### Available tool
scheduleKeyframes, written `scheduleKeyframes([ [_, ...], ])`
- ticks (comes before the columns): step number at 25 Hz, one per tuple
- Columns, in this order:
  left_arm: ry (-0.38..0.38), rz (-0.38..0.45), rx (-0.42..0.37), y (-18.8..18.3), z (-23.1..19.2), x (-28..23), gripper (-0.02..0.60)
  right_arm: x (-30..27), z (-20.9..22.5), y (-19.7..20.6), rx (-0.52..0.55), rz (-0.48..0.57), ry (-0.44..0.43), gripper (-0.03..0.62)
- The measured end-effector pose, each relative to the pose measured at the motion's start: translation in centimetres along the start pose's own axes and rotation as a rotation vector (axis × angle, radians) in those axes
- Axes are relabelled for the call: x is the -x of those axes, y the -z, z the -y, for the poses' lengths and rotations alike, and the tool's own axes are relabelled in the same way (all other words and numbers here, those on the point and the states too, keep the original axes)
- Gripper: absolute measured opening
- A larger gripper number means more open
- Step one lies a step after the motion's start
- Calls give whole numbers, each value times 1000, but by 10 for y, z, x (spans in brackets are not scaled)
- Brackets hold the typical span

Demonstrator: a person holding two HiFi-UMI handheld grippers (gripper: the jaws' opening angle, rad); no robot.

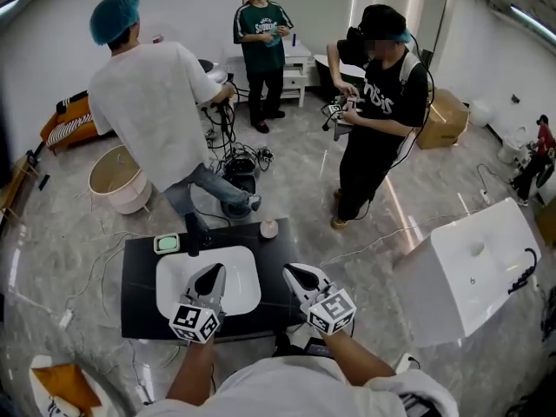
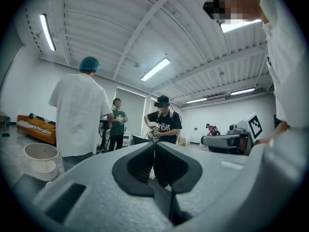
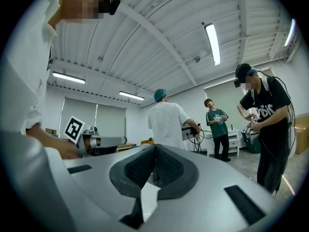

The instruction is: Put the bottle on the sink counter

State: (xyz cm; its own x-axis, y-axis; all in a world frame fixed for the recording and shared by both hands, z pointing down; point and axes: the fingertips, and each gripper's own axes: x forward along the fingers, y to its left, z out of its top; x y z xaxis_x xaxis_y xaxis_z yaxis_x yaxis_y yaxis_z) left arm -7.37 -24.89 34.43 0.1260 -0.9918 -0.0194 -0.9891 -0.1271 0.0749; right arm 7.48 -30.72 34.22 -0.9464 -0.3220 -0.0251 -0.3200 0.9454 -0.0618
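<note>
a small pinkish bottle (image 1: 268,228) is seen resting on the black sink counter (image 1: 142,307), at its far edge, beyond the white basin (image 1: 178,295). the left gripper (image 1: 209,275) and right gripper (image 1: 294,274) are held level over the near side, jaws pressed together, nothing gripped. the placing is judged done, with nothing left.

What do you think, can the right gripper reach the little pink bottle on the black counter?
Probably yes. The little pink bottle stands just beyond the right gripper, with only bare black counter between them. The jaws are shut and empty, so they would have to open first.
</note>
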Motion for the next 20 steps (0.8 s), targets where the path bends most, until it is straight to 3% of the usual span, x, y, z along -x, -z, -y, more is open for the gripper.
scheduleKeyframes([
  [5, 56, 6, 8, 6, 25, 63, 25, 35, -62, 11, 7, -19, 16, 15],
  [10, 49, -30, 72, 39, 38, 137, 25, 66, -121, 22, 19, -21, 24, 15],
  [20, 36, -62, 130, 59, 60, 205, 25, 101, -175, 26, 35, -29, 15, 15],
])
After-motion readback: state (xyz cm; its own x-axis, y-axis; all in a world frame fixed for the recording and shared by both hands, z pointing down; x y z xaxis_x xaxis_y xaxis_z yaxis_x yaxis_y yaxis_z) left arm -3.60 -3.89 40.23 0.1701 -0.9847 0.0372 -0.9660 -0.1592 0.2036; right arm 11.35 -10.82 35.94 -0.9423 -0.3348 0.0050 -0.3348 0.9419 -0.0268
